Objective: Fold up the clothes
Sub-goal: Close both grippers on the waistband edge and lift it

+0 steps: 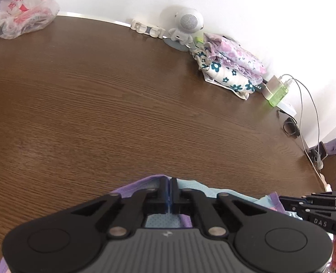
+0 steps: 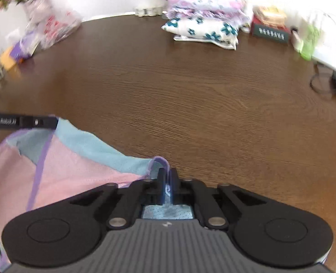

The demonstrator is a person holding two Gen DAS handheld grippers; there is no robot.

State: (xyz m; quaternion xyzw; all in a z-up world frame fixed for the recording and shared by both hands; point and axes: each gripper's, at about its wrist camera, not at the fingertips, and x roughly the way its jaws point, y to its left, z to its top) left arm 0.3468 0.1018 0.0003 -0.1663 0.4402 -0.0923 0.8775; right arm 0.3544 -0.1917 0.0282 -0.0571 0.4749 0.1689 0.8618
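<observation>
A small garment [image 2: 77, 159] of pink and light blue mesh with purple trim hangs between both grippers near the table's front edge. In the right wrist view my right gripper [image 2: 167, 177] is shut on its purple-trimmed blue edge. My left gripper [image 2: 52, 121] pinches the other end at the left of that view. In the left wrist view my left gripper [image 1: 170, 186] is shut on the garment [image 1: 190, 187], whose blue and purple cloth shows under the fingers. The right gripper [image 1: 281, 201] enters at the lower right, its jaws not readable there.
The dark wooden table [image 1: 122, 102] stretches ahead. A stack of folded floral clothes [image 1: 231, 68] sits at the back by the wall, beside a white speaker figure [image 1: 186, 27]. A plastic bag [image 1: 22, 16] lies far left. Cables and a green bottle [image 1: 279, 93] lie at right.
</observation>
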